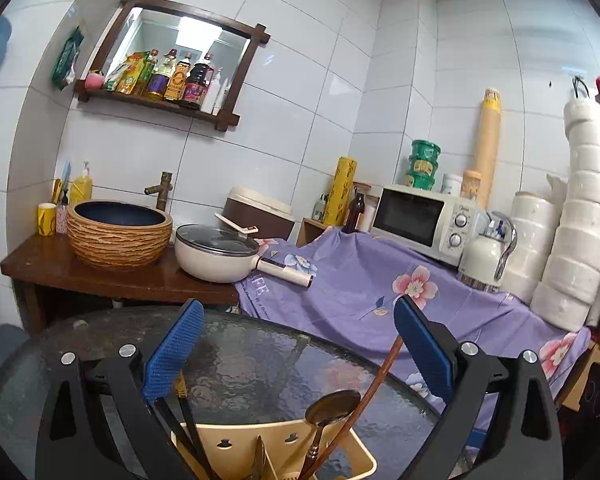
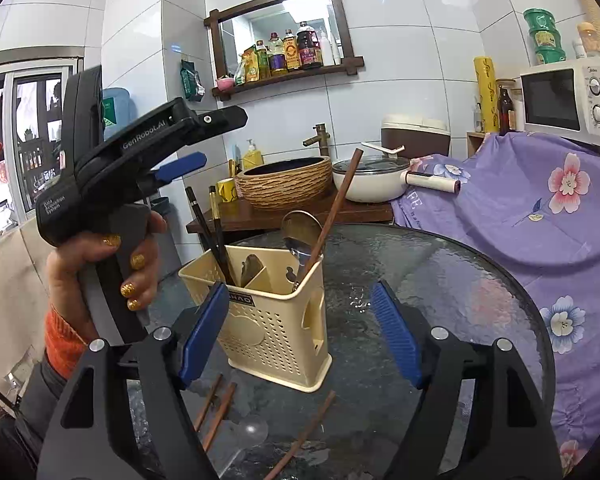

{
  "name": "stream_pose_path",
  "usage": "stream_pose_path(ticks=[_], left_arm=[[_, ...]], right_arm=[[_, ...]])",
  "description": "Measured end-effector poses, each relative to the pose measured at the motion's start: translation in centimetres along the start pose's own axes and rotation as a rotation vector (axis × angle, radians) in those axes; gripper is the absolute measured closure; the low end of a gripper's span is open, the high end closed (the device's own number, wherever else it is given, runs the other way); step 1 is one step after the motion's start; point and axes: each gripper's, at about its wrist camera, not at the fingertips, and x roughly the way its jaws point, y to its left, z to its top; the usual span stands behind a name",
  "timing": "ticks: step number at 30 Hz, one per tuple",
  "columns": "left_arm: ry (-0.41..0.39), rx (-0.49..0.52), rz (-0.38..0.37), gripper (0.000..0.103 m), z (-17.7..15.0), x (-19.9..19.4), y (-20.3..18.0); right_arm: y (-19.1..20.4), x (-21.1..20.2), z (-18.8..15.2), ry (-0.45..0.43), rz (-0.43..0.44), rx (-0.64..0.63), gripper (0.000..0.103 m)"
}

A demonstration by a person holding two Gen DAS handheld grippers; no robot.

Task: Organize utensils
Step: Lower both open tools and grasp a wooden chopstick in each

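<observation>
Both claws released and empty: left gripper (image 1: 296, 344) and right gripper (image 2: 300, 336) over the cream utensil caddy (image 2: 276, 320); next, grab the brown chopsticks (image 2: 216, 412) at lower frame.

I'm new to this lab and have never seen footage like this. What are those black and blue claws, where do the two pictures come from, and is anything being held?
There is no robot here. A person holds a hand-squeezed grasping tool in each hand, and each tool carries a wide-angle camera looking along its two blue-padded fingers. One picture comes from the left tool, the other from the right tool. The right view also shows the person's hand gripping the left tool.

On the round glass table stands a cream utensil holder with dark chopsticks, a metal spoon and a brown chopstick in it. Loose brown chopsticks and a clear spoon lie on the table nearer the camera.

Both tools are open and hold nothing.
</observation>
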Motion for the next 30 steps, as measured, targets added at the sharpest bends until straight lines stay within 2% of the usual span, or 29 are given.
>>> stream_pose_path(ticks=[3, 7, 9, 13, 18, 20, 22, 23, 25, 28, 30], left_arm=[[0.015, 0.012, 0.018, 0.007, -0.2, -1.5, -0.2], [0.046, 0.04, 0.098, 0.006, -0.3, -3.8, -0.2], [0.032, 0.055, 0.145, 0.006, -0.3, -4.9, 0.1], [0.057, 0.023, 0.196, 0.006, -0.2, -6.4, 1.5], [0.201, 0.002, 0.346, 0.006, -2.6, -9.5, 3.9], [0.252, 0.015, 0.483, 0.006, -5.1, -11.5, 4.5], [0.306, 0.002, 0.557, 0.007, -7.4, -12.9, 5.2], [0.329, -0.032, 0.594, 0.009, -8.8, -13.8, 6.0], [0.403, -0.111, 0.639, 0.028, -11.6, -15.1, 7.6], [0.511, -0.182, 0.695, 0.047, -15.0, -16.0, 9.4], [0.568, -0.201, 0.72, 0.052, -16.9, -16.4, 10.0]], right_arm=[[0.3, 0.0, -0.5, 0.024, -0.006, -0.012, 0.028], [1.4, 0.0, -1.4, 0.053, -0.006, -0.046, 0.028], [1.9, 0.0, -2.0, 0.064, 0.0, -0.049, 0.028], [2.4, 0.0, -3.1, 0.089, 0.02, -0.039, 0.028], [3.0, -0.1, -4.8, 0.153, 0.013, -0.08, 0.028], [3.3, 0.5, -5.9, 0.205, -0.001, -0.1, 0.028], [3.3, 1.5, -7.3, 0.266, -0.003, -0.091, 0.028], [3.2, 1.9, -7.9, 0.29, -0.002, -0.085, 0.028], [3.2, 2.7, -9.2, 0.337, -0.019, -0.084, 0.028], [3.2, 3.8, -10.6, 0.397, -0.06, -0.095, 0.028], [2.9, 4.3, -11.2, 0.427, -0.063, -0.084, 0.029]])
